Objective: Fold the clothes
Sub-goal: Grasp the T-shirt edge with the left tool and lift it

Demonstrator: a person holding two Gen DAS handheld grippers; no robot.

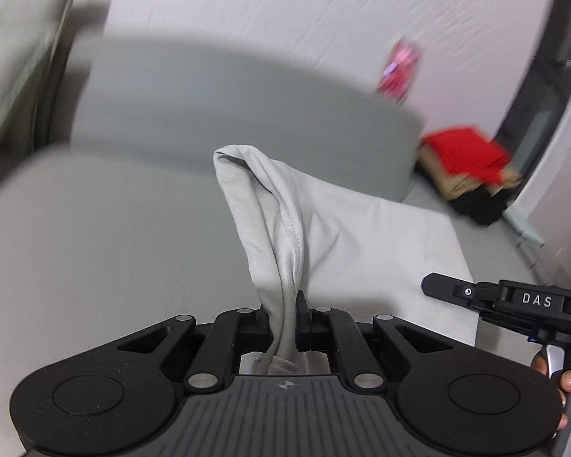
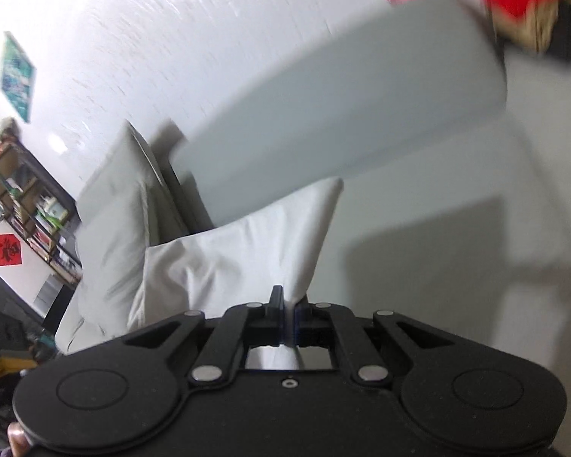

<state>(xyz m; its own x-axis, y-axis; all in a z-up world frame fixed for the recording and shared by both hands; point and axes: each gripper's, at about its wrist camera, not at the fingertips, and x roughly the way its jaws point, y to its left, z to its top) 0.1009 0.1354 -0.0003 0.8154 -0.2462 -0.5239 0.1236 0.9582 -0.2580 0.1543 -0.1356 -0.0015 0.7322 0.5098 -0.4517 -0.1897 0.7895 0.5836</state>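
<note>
A light grey garment (image 1: 335,224) lies partly on the grey sofa seat (image 1: 95,236). My left gripper (image 1: 285,306) is shut on a bunched, hemmed edge of it, which rises in a fold in front of the fingers. My right gripper (image 2: 289,302) is shut on another edge of the same garment (image 2: 247,251), which hangs up and to the left of its fingers. The right gripper also shows in the left wrist view (image 1: 514,301) at the lower right, over the cloth's edge. Both views are blurred by motion.
A grey back cushion (image 1: 228,103) stands behind the seat. A pile of red, tan and black clothes (image 1: 472,167) lies at the sofa's right end. A pale pillow (image 2: 114,205) and a bookshelf (image 2: 23,205) are at the left in the right wrist view.
</note>
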